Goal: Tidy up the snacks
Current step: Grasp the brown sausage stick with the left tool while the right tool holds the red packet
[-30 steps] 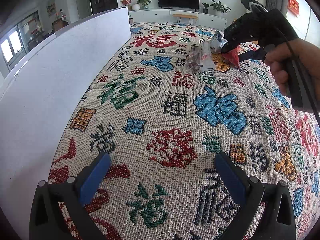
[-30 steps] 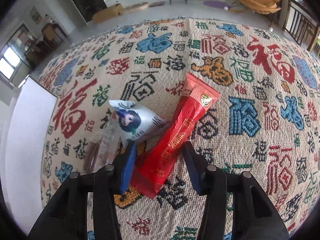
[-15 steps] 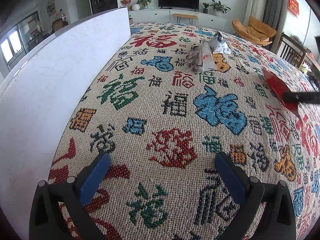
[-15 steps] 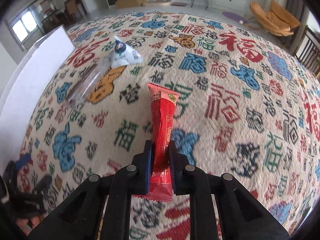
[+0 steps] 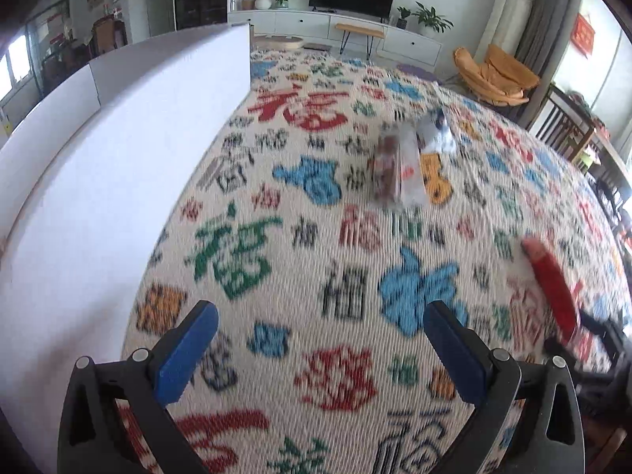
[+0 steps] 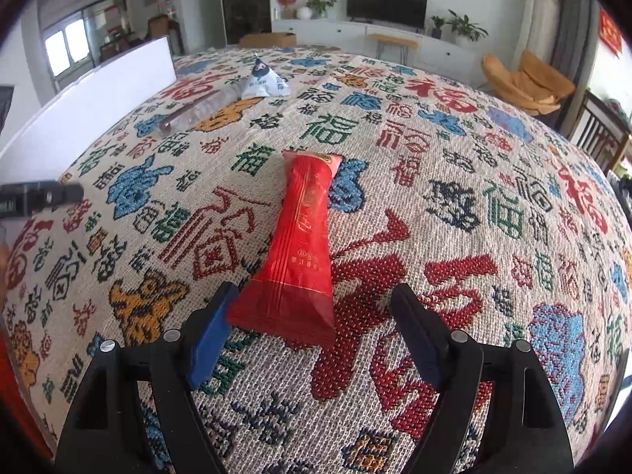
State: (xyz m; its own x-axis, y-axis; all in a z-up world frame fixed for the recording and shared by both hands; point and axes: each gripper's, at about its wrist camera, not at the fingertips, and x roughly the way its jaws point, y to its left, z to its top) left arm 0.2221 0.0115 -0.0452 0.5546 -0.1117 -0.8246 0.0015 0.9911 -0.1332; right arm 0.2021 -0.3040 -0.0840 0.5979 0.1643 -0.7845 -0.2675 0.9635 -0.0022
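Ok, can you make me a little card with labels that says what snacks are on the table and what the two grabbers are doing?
Surface: patterned tablecloth
Red snack: long red packet lying flat, near end between the right gripper's fingers
Right gripper: jaws opening, right pad clear of the packet
Left gripper: open, nothing between its fingers
Other snacks: white pyramid packet and clear packet, side by side at the far end
Beside the table: white board
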